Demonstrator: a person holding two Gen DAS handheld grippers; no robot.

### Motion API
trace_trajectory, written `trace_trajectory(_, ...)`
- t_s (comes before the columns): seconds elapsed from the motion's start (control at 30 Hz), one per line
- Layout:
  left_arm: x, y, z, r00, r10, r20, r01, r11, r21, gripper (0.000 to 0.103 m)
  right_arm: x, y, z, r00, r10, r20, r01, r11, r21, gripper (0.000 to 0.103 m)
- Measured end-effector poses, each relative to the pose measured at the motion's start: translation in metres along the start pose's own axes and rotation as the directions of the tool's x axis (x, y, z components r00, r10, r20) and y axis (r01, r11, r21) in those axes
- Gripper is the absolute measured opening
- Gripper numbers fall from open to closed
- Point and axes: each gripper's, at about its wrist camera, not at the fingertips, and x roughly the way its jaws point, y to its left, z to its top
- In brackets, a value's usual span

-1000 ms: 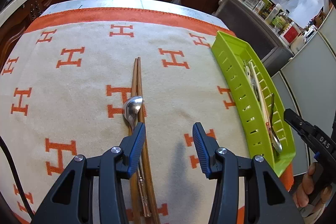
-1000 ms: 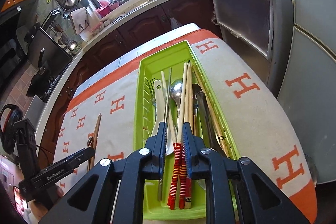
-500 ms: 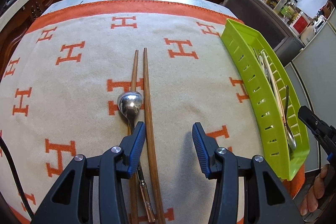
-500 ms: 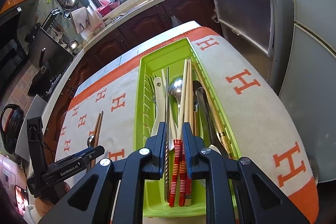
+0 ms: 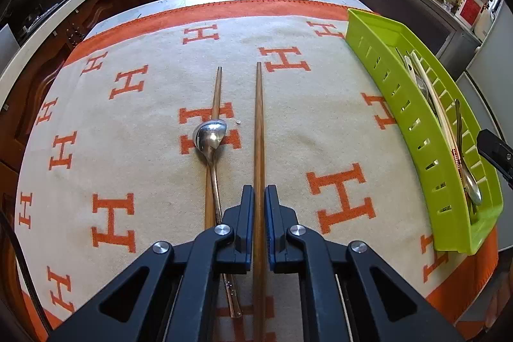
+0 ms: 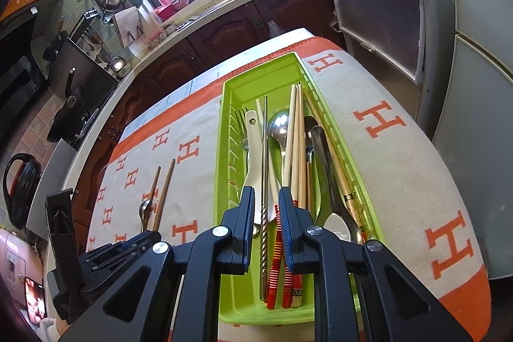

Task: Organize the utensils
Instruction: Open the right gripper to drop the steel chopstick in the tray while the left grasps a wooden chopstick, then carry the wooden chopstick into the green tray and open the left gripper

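- The left gripper (image 5: 259, 204) is closed on a brown wooden chopstick (image 5: 258, 130); both blue pads press its sides, and the stick runs from between them straight toward 12 o'clock across the blanket (image 5: 144, 156).
- At about 10 o'clock from those pads, a second brown chopstick (image 5: 216, 92) lies on the blanket, nearly parallel to the gripped one and apart from it.
- A metal spoon (image 5: 210, 135) rests across that second chopstick, bowl toward 12 o'clock, its handle running back toward 6 o'clock beside the left finger.
- Toward 3 o'clock in the left wrist view, the green tray (image 5: 416, 130) sits on the blanket's edge with utensils inside.
- The right gripper (image 6: 266, 207) hangs over the near end of the green tray (image 6: 224, 149), jaws narrowly apart. A metal chopstick (image 6: 264, 149) and red-striped chopsticks (image 6: 276, 271) show in the gap; whether the pads touch any of them I cannot tell.
- Spreading toward 12 o'clock in the tray: a white spoon (image 6: 251, 162), a fork (image 6: 241, 124), a metal spoon (image 6: 279, 124), pale chopsticks (image 6: 296, 130), and a dark ladle-like utensil (image 6: 323, 162) at 1 o'clock.
- At 9 o'clock in the right wrist view, the two brown chopsticks and spoon lie on the blanket, with the left gripper's body below them.
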Motion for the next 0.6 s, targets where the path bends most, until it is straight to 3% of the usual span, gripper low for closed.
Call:
trace_trajectory(0.13, -0.002, -0.002, -0.002, 1.000, 0.001, 0.006, -0.001, 1.000, -0.012, 0.004, -0.004, 0.002, 0.000, 1.000, 0.006, 0.008, -0.006, 1.000, 0.001, 0.015)
trace_trajectory(0.37, -0.014, 0.000, 0.004, 0.996, -0.086, -0.011, 0.085, 0.994, -0.073, 0.004, -0.016, 0.001, 0.002, 0.999, 0.018, 0.029, -0.018, 1.000, -0.003, 0.015)
trace_trajectory(0.6, -0.046, -0.028, 0.027, 0.979, -0.205, 0.020, 0.206, 0.977, -0.063, 0.004, -0.024, -0.003, 0.002, 0.999, 0.027, 0.033, -0.027, 1.000, 0.012, 0.015)
